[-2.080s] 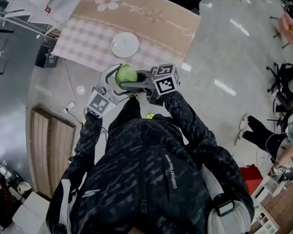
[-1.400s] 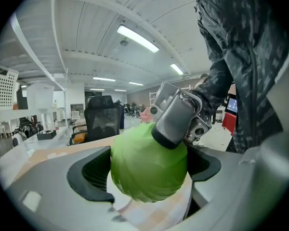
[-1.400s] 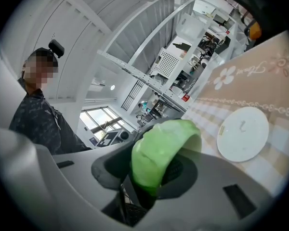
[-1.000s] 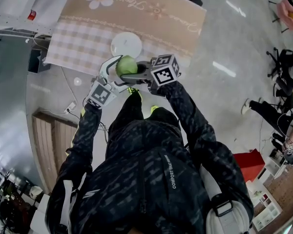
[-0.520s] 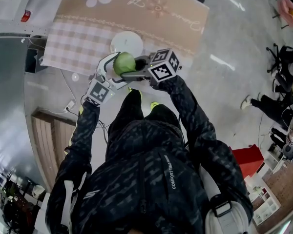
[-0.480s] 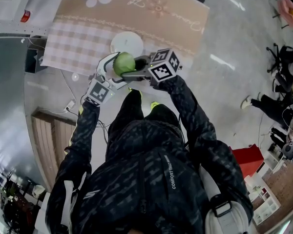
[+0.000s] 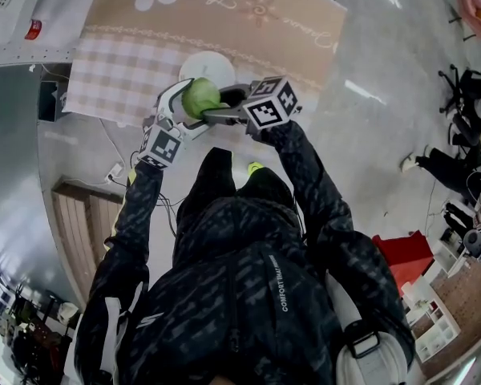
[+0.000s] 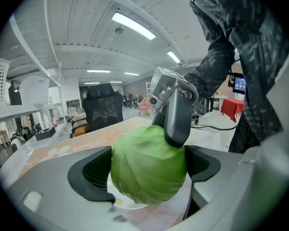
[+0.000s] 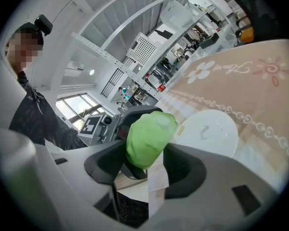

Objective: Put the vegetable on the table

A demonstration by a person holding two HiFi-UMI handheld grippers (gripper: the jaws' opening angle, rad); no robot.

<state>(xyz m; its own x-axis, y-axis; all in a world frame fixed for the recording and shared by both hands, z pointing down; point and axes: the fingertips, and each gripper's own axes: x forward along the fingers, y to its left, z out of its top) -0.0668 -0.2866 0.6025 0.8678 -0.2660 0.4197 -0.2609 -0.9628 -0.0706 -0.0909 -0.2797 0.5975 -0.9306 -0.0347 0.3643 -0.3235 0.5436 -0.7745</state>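
I have the cabbage (image 7: 199,97) in the air just over the near edge of the surface (image 7: 144,62). The white plate (image 7: 211,64) peeks out at its 12 o'clock. My left hand-held gripper (image 8: 147,170) comes in from 7 o'clock and is clamped on the cabbage, both pads against its sides. My right hand-held gripper (image 9: 144,170) reaches in from 3 o'clock. Its jaws have just been opening and now stand wide, with the cabbage between them but (as far as I can judge) neither pad pressing. So I reckon the left alone carries the load. To do this well, I'd draw the right clear toward 3 o'clock without nudging the ball. Then I'd lower the left until the cabbage sits down flat before letting go, since a round head rolls easily off that near edge.
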